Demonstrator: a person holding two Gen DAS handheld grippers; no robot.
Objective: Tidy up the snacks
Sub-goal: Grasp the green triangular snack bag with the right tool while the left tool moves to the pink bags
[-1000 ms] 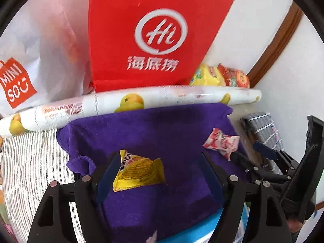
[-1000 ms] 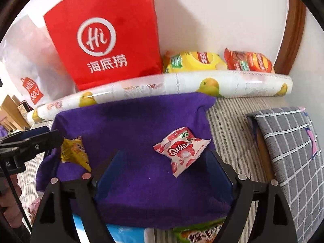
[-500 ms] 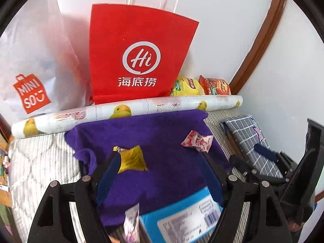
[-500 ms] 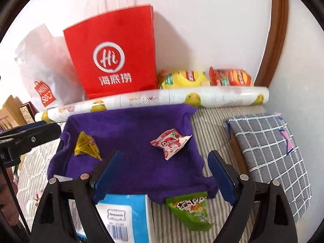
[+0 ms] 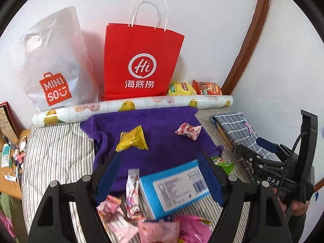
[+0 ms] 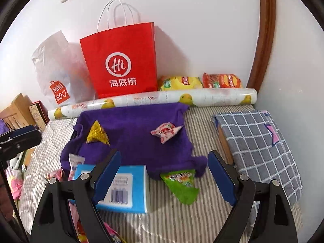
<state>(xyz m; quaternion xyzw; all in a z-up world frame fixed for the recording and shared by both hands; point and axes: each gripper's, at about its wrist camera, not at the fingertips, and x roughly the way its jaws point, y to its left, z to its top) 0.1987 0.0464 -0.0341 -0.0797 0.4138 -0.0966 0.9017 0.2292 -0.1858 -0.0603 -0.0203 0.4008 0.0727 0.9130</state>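
Observation:
A yellow snack packet (image 5: 132,138) (image 6: 96,133) and a red-white candy packet (image 5: 188,130) (image 6: 166,133) lie on a purple cloth (image 5: 162,141) (image 6: 137,133) on the striped bed. A blue-white box (image 5: 175,188) (image 6: 121,186), a green packet (image 6: 181,184) (image 5: 222,163) and several pink packets (image 5: 129,218) lie at the cloth's near edge. My left gripper (image 5: 160,178) is open and empty above the box. My right gripper (image 6: 164,176) is open and empty, to the right, above the green packet.
A red paper bag (image 5: 139,64) (image 6: 121,62), a white Miniso bag (image 5: 54,66), two chip bags (image 6: 199,82) and a duck-print roll (image 5: 131,109) line the back wall. A grey checked cushion (image 6: 259,147) lies at the right.
Both grippers have pulled back and up from the purple cloth, open and empty throughout. The box, green packet and pink packets have come into view.

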